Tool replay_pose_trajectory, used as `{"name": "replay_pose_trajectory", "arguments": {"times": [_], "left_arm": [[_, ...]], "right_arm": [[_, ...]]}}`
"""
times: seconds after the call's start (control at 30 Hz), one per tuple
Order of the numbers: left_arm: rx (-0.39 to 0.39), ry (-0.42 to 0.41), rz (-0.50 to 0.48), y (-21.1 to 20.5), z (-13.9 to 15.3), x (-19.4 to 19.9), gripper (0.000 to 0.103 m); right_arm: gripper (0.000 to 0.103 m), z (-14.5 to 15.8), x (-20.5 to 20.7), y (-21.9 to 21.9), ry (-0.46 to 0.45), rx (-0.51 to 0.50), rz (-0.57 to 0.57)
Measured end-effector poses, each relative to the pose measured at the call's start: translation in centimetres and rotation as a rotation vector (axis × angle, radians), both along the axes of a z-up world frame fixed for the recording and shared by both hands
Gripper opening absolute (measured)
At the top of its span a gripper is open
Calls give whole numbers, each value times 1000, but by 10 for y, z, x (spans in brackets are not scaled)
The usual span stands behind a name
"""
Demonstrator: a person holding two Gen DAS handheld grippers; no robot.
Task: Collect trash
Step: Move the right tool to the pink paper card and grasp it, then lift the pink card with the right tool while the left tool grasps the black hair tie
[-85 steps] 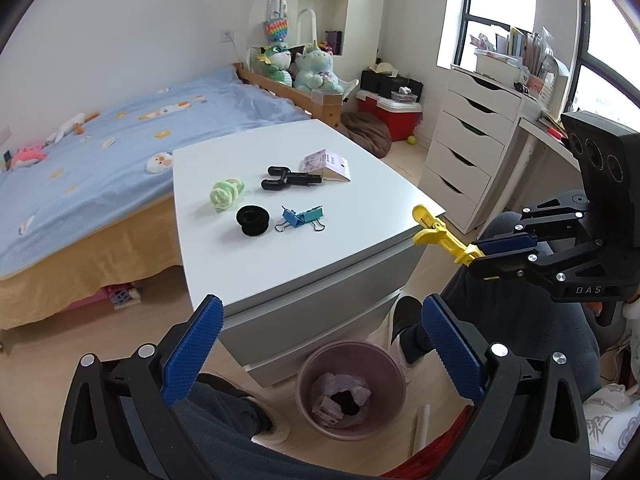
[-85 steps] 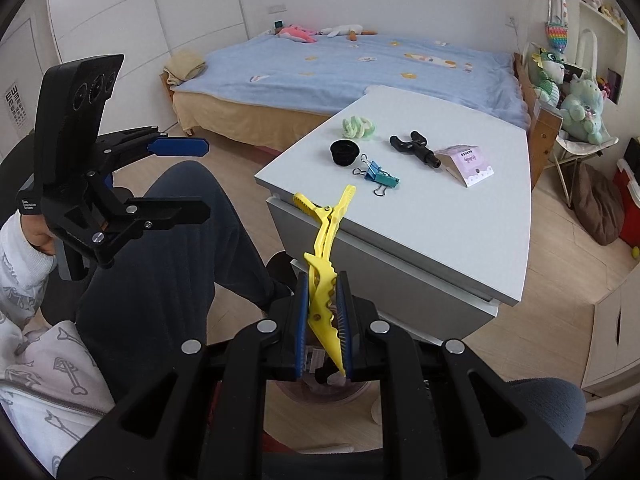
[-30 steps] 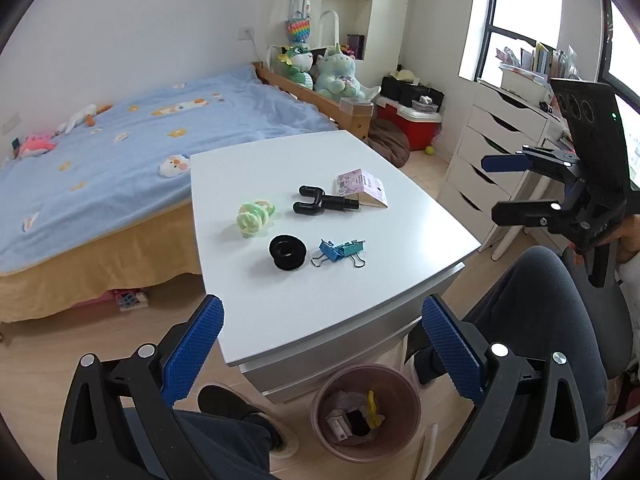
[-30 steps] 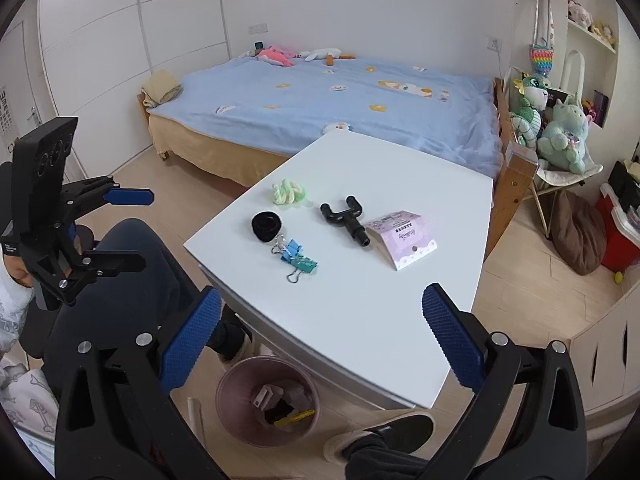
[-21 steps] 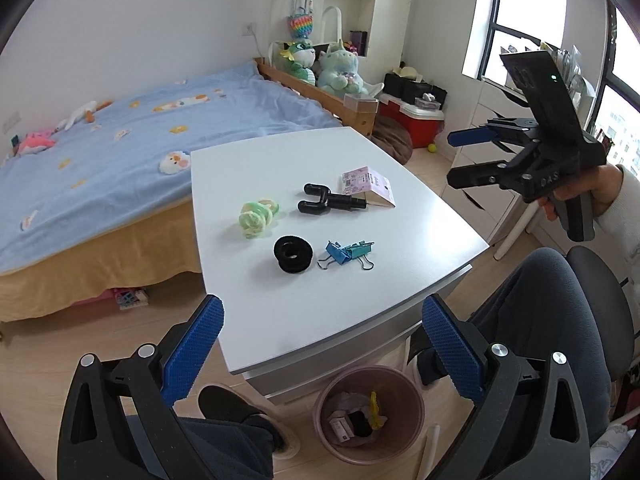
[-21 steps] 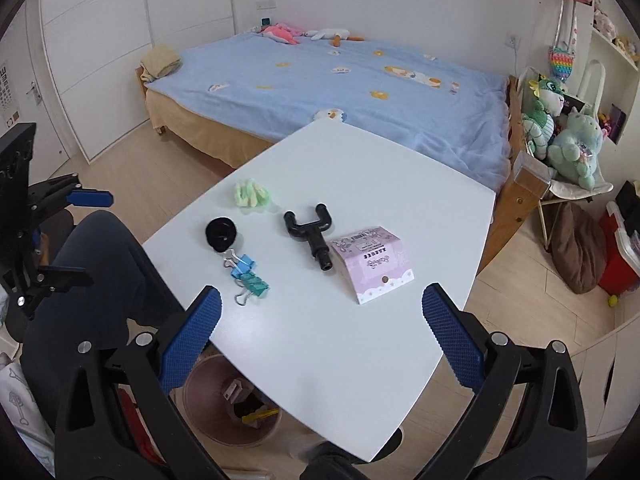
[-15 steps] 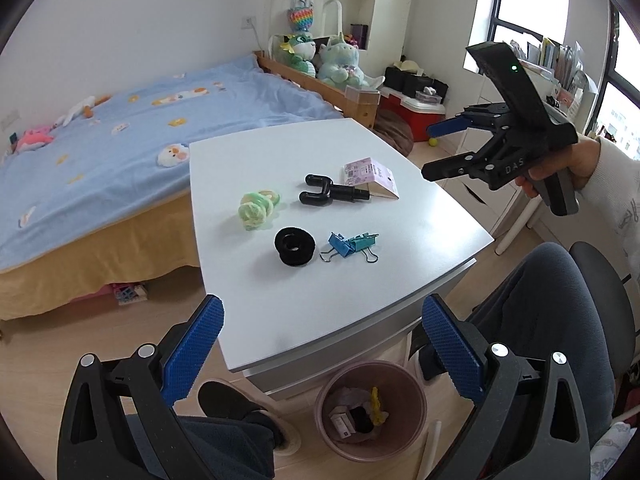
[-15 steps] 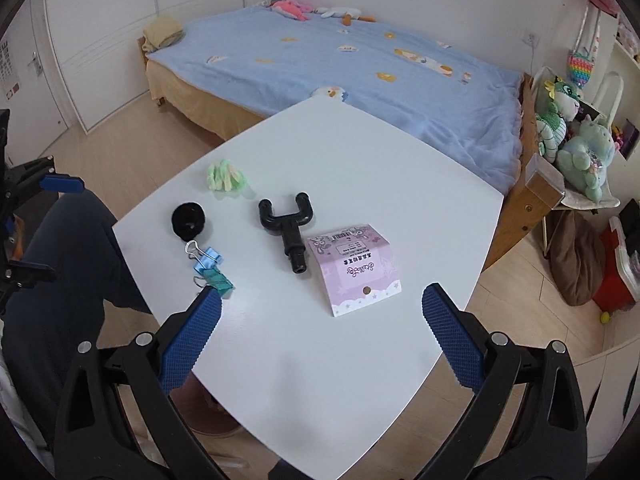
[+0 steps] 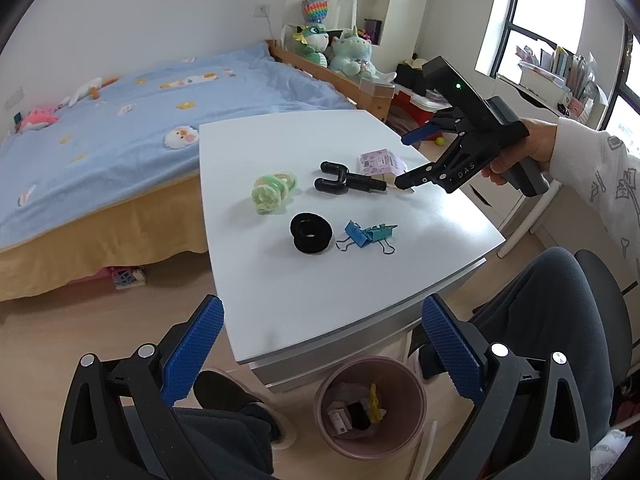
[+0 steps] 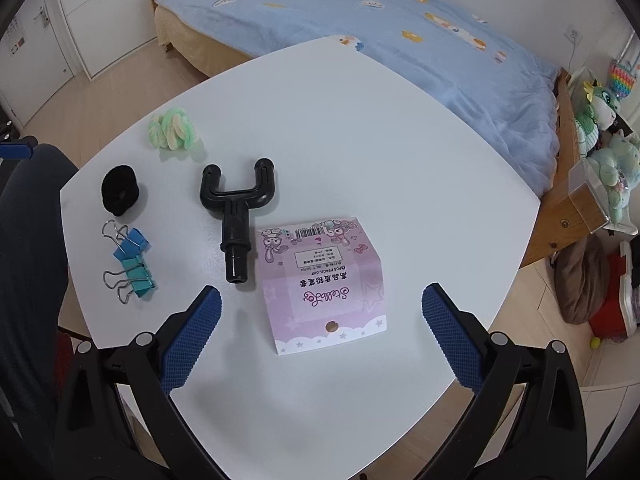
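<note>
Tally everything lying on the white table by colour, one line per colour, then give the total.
Black: 2, the Y-shaped plastic piece and the black hair tie
Blue: 2, the two binder clips
Green: 1, the fluffy scrunchie
Pink: 1, the paper packet
Total: 6

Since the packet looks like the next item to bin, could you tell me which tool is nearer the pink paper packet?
Right. The right tool hangs open directly over the pink paper packet, while the left tool sits back beyond the table's near edge, above the bin.
</note>
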State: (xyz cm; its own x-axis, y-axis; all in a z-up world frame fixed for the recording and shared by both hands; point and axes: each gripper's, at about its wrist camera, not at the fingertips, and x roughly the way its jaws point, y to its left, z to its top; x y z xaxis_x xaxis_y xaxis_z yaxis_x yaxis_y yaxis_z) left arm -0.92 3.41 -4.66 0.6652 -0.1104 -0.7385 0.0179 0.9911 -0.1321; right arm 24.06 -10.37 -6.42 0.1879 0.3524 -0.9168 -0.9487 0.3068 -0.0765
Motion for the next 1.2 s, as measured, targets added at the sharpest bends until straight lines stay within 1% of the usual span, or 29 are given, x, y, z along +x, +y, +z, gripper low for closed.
{"name": "replay_pose_trajectory", "arguments": {"times": [0.13, 0.2, 0.3, 0.33, 0.37, 0.43, 0.57, 0.7, 0.87, 0.97, 1.07, 1.2], "left_arm": [[-4, 0, -1, 0, -1, 1, 95], [-6, 6, 1, 1, -3, 2, 95], [-10, 12, 0, 1, -6, 3, 95], [-11, 11, 0, 1, -6, 3, 95], [-13, 10, -1, 0, -6, 4, 95], [-11, 9, -6, -1, -5, 4, 95], [-7, 5, -12, -3, -4, 6, 95], [2, -3, -18, -4, 0, 11, 95], [16, -12, -22, -6, 4, 18, 95], [16, -12, -24, -6, 6, 25, 95], [16, 2, -13, -5, 7, 34, 95], [17, 16, -1, -6, 11, 46, 95]], "right_arm": [[97, -7, 4, 3, 22, -6, 8], [90, -9, 7, 3, 40, -3, 8], [84, -13, 8, 4, 52, -19, 11], [80, -13, 9, 3, 55, -15, 10], [74, -13, 9, 3, 61, -7, 9], [66, -11, 10, 1, 66, 8, 5], [65, -8, 6, -4, 54, 18, -6], [65, 0, 3, -13, 40, 52, -45], [65, 15, -5, -21, 18, 101, -88], [65, 25, -11, -24, 10, 108, -136], [65, 34, -16, -28, 21, 124, -194], [65, 51, -31, -30, 12, 158, -221]]}}
